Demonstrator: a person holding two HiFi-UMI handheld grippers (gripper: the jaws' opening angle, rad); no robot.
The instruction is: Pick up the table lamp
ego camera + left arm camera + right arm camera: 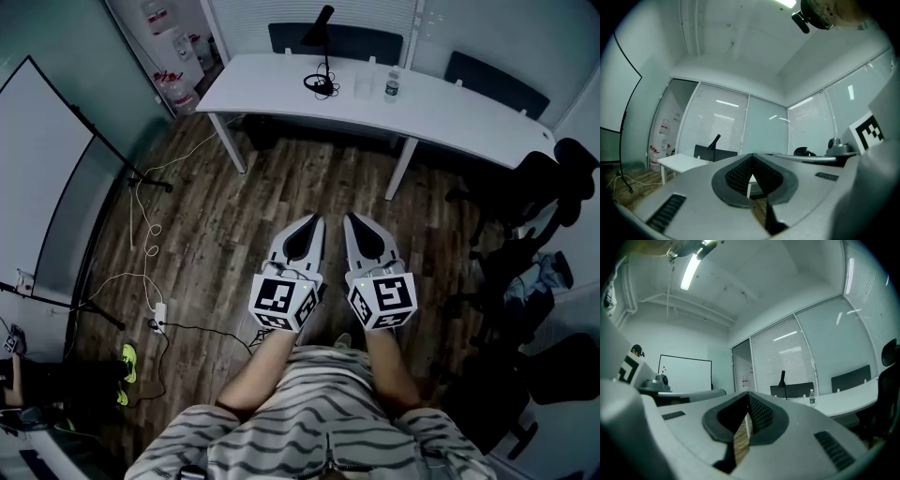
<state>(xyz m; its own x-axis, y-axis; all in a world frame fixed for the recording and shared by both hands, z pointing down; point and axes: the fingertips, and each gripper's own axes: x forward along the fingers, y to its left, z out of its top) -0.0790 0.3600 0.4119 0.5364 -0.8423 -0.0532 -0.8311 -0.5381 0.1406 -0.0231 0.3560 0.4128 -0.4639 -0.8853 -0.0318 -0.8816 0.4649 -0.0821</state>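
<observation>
A black table lamp (320, 26) stands upright near the far edge of a long white table (272, 94), across the room from the person. Its slanted shade sits on a thin stem, and a dark looped cable (322, 83) lies at its foot. A clear cup (364, 85) and a water bottle (392, 86) stand just beside it on the right.

The lamp looks rigid and light, probably heaviest at the foot, so it could tip if taken by the shade. The lower stem seems the surest place to pinch, though it is narrow and smooth. The cable may drag.

The left gripper (316, 220) and right gripper (350, 218) are held level side by side over the wood floor (225, 225), well apart from the table. Each has its jaws pressed together on nothing.
</observation>
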